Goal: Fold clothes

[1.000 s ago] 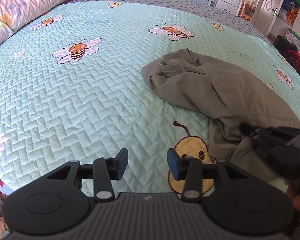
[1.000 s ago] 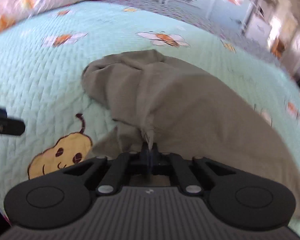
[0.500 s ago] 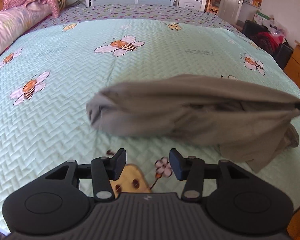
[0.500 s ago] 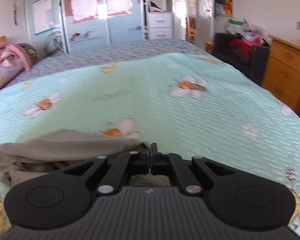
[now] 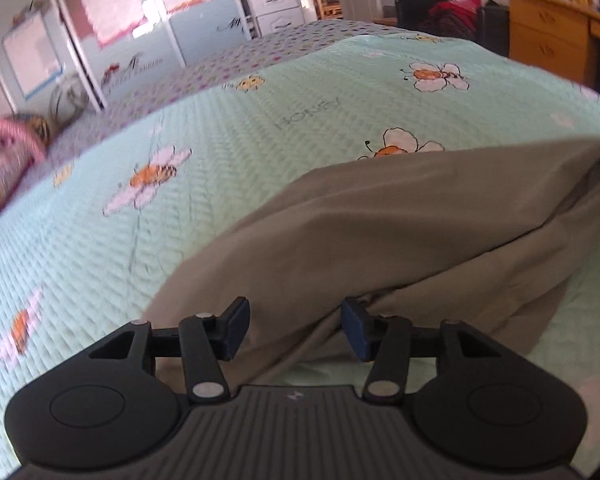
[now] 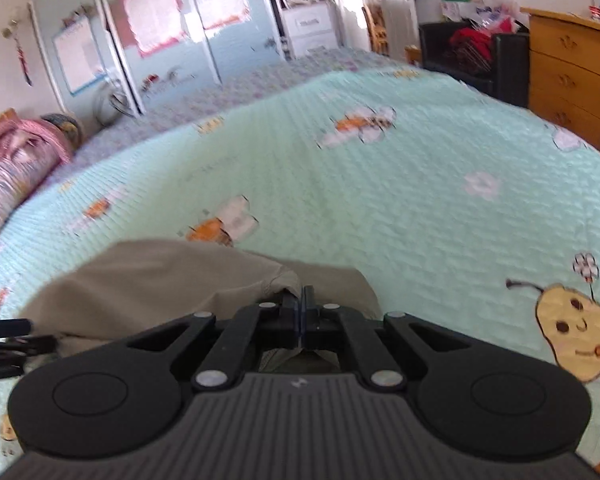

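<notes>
An olive-grey garment [image 5: 400, 232] hangs stretched above the mint bee-print bedspread [image 5: 220, 168]. My right gripper [image 6: 303, 312] is shut on one edge of the garment [image 6: 160, 280] and holds it up. My left gripper [image 5: 294, 332] is open, with the lower hem of the cloth lying right between its fingers. The left gripper's tips show at the left edge of the right wrist view [image 6: 8, 340]. The cloth's far corner rises toward the right edge of the left wrist view.
A rolled floral quilt [image 6: 8, 176] lies along the bed's left side. A wooden dresser [image 6: 572, 72] and a dark chair with clothes [image 6: 472, 56] stand to the right. Wardrobe doors [image 6: 160, 32] stand behind the bed.
The right gripper has lifted the garment off the bed and swung it to the right. The left gripper has moved in under the hanging cloth, still open.
</notes>
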Demonstrator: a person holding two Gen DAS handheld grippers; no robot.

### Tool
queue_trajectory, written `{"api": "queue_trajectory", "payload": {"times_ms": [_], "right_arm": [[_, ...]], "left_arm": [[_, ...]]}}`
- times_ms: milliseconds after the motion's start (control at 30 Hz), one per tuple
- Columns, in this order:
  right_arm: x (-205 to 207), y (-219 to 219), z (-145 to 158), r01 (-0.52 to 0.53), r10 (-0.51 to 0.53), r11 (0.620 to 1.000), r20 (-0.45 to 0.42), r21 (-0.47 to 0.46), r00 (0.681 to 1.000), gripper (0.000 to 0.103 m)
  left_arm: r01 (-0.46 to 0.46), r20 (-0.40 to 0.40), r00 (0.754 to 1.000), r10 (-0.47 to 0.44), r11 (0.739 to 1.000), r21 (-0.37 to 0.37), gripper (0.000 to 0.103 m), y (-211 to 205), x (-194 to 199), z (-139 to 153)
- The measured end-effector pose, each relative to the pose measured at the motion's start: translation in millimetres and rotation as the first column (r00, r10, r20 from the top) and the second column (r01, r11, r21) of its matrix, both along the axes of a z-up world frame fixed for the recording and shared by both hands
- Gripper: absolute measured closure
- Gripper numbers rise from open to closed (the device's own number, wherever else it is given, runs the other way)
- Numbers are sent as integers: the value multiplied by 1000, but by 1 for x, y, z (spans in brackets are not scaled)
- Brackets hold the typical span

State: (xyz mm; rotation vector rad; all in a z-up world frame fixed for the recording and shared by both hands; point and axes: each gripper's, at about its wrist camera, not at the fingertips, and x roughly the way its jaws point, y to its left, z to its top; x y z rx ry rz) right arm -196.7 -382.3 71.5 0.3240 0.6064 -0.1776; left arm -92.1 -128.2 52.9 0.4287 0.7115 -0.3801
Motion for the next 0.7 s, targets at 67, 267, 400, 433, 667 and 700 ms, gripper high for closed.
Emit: {"api": "queue_trajectory", "payload": {"times_ms": [67, 267, 400, 433, 667, 700], "right_arm": [[1, -1, 8, -15, 16, 1000, 13, -8, 1000, 102], [5, -6, 6, -25, 25, 1000, -5, -12, 1000, 102], [8, -9, -3, -24, 24, 1000, -24, -17, 999, 102], [9, -9, -4, -26, 26, 999, -27, -21, 999, 102], [26, -9, -5, -29, 26, 997, -34, -74, 999, 102], [30, -9, -5, -26, 23, 996, -33, -88, 999, 102]], "left_arm": [[25, 12, 1000, -26, 999, 30, 49, -1, 5, -6], [108, -28, 994, -107, 994, 33, 49, -2, 17, -6], [123, -59, 991, -123, 992, -9, 78, 0, 30, -1], [126, -66, 990, -127, 992, -21, 90, 1, 34, 1], [93, 32, 995, -92, 995, -44, 93, -9, 68, 42], [76, 41, 996, -75, 997, -29, 93, -12, 75, 45]]}}
